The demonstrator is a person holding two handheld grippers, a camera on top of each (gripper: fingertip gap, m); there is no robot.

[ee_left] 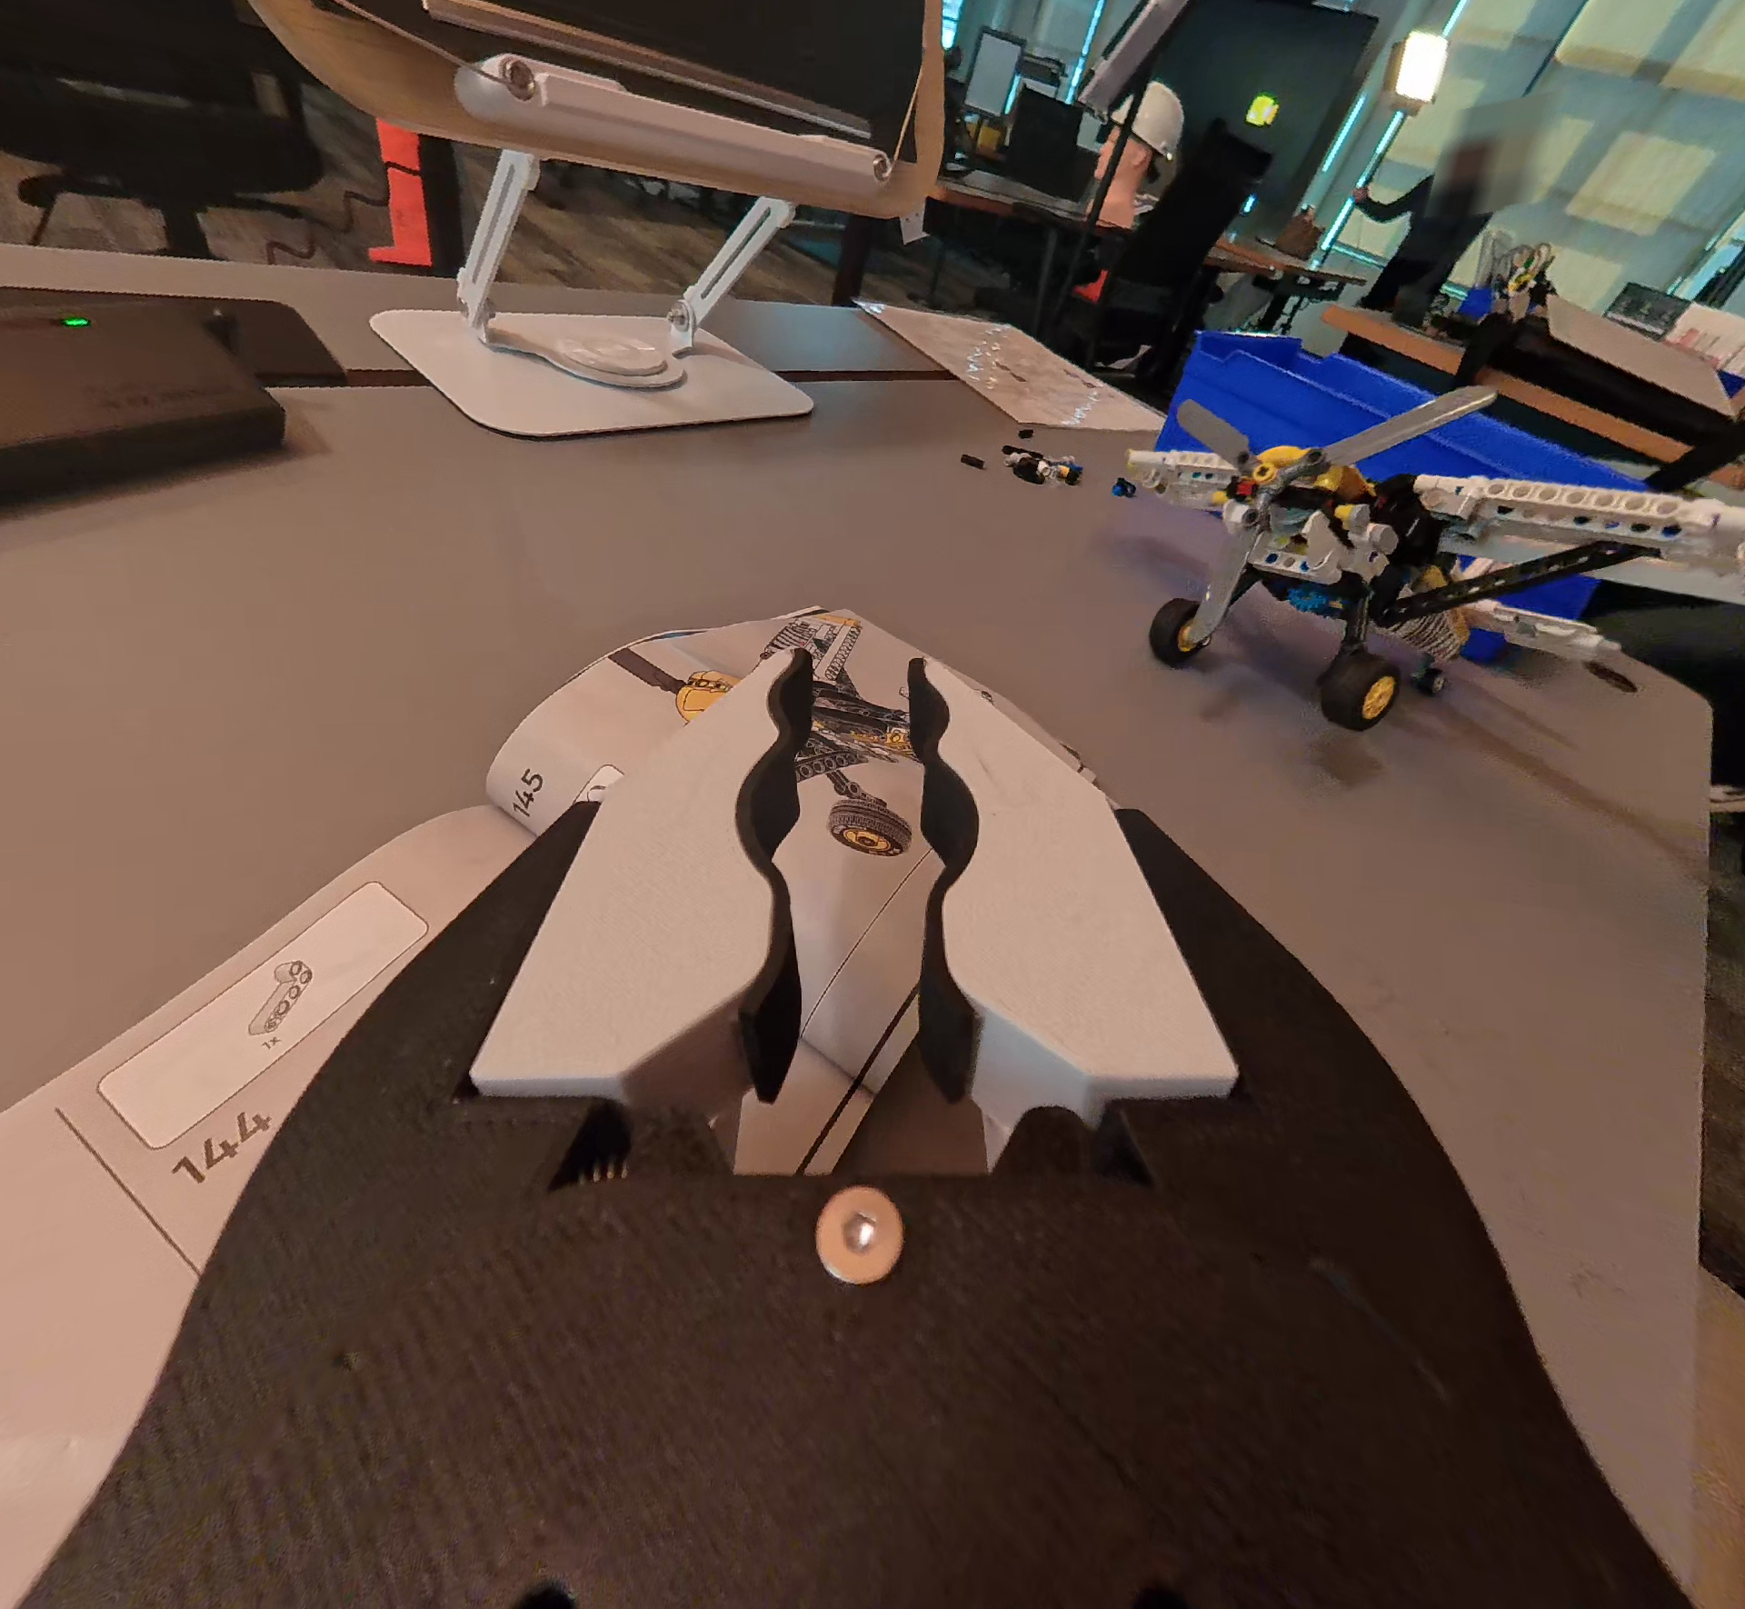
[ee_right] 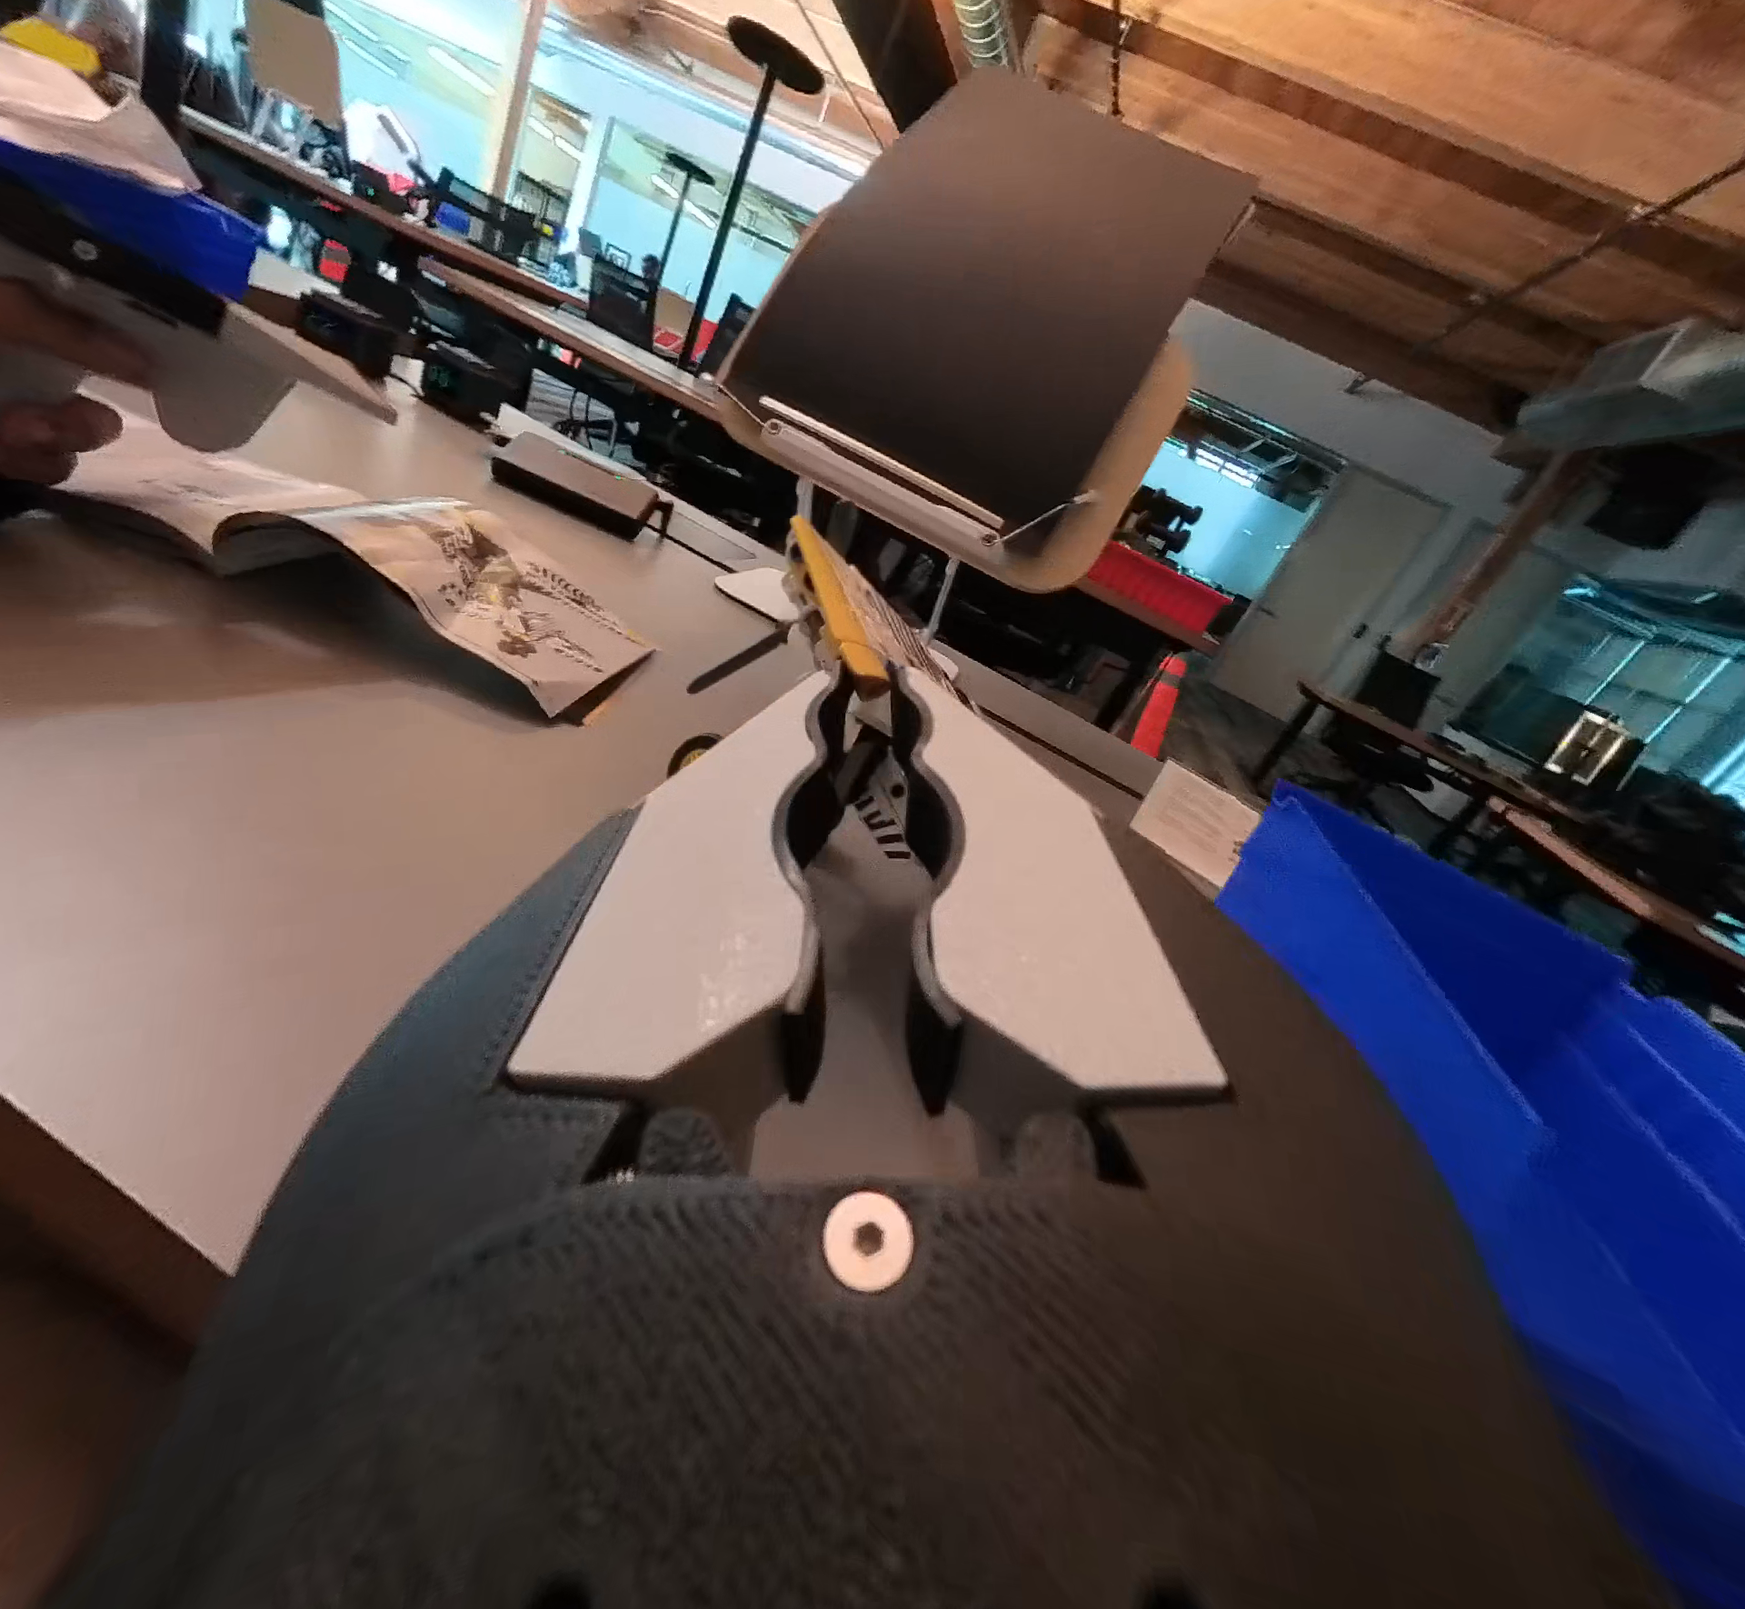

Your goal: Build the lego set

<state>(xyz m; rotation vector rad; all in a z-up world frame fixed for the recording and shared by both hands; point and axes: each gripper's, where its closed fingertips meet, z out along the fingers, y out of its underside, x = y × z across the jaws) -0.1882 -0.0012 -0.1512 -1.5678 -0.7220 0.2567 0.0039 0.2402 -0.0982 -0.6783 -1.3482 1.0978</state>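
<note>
Lego plane (ee_left: 1397, 544) stood on surface (ee_left: 661, 525) | left hand-held gripper (ee_left: 859, 695) released over instruction booklet (ee_left: 283, 978) | right hand-held gripper (ee_right: 873, 699) clenched on plane's yellow tail (ee_right: 836, 600)

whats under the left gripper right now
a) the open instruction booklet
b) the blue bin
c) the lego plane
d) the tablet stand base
a: in the left wrist view the left gripper hangs open over the open instruction booklet, whose printed pages show between and beside its fingers, while the lego plane stands apart, off to the right on the table.
</note>
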